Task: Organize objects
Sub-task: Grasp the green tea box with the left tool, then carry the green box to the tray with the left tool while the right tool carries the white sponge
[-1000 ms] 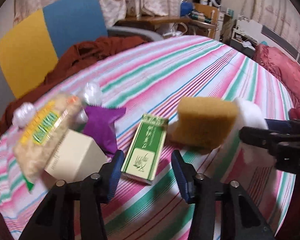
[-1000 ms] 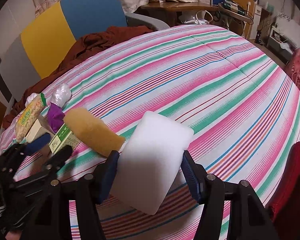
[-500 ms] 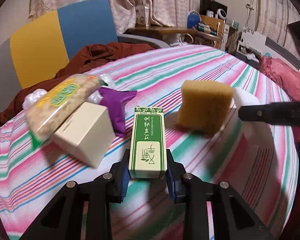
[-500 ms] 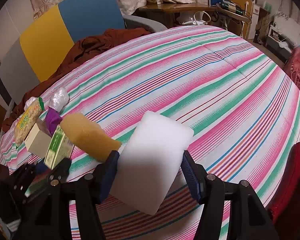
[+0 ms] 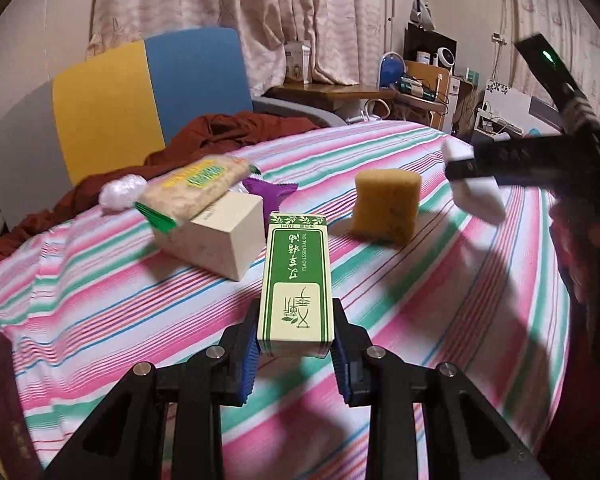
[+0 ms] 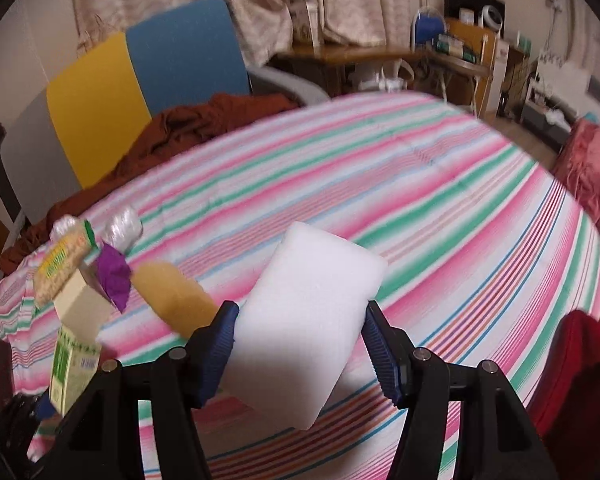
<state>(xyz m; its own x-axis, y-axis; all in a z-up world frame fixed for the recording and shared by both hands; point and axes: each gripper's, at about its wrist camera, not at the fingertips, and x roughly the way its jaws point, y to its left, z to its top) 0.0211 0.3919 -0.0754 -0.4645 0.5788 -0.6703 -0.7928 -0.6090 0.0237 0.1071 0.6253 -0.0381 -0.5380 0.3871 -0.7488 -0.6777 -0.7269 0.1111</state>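
The green box (image 5: 296, 284) is now clamped in the left gripper (image 5: 295, 354) and lifted off the striped bedspread (image 5: 440, 320), in front of the yellow sponge (image 5: 386, 208). A second ago it lay flat there. The right gripper (image 6: 298, 354) grips the white sponge (image 6: 304, 316), held beside the yellow sponge. Both await placing.

A white foam block (image 6: 312, 320) is clamped between the blue pads of the right gripper (image 6: 300, 350) above the striped bedcover (image 6: 440, 208). A yellow sponge (image 6: 172, 300) is seen just left.
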